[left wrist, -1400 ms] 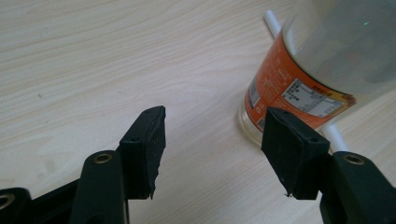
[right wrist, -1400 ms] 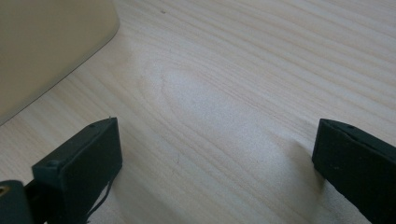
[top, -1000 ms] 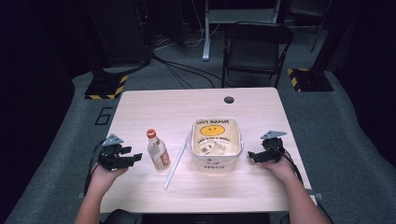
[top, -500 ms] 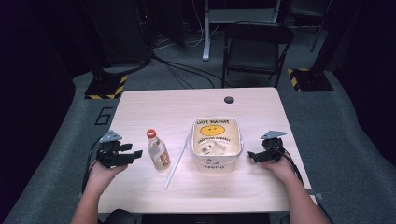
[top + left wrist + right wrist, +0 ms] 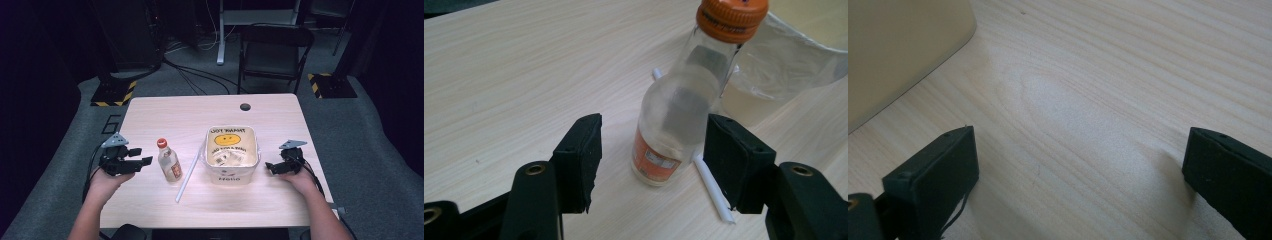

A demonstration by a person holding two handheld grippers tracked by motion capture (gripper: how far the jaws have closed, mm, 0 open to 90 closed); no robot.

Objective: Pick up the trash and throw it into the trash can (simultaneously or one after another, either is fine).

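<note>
Beside the bottle: the landmark for every place below is the small glass bottle (image 5: 169, 163), which stands upright on the table (image 5: 165, 112).
Left gripper (image 5: 144, 161): held in the person's left hand just to the left of the bottle, jaws pointing at it; they stand apart with the bottle ahead of them, and the pads touch nothing.
Left gripper's own view: the bottle (image 5: 683, 110) rises beyond the gap between the two black pads, clear of both.
Right gripper (image 5: 269, 166): well to the right of the bottle, on the far side of the tub, jaws spread wide over bare wood and holding nothing.
Bottle: clear, slightly frosted glass, round body narrowing to a neck, orange screw cap (image 5: 730, 18), orange-and-white label low on the body.
Straw (image 5: 188, 170): thin white tube lying flat just right of the bottle, passing by its base.
Tub (image 5: 231, 176): squarish white container with rounded corners, right of the bottle past the straw, a yellow smiley printed inside.
Table: pale wood grain, matte, with a small dark round hole (image 5: 245, 106) far behind the bottle.
</note>
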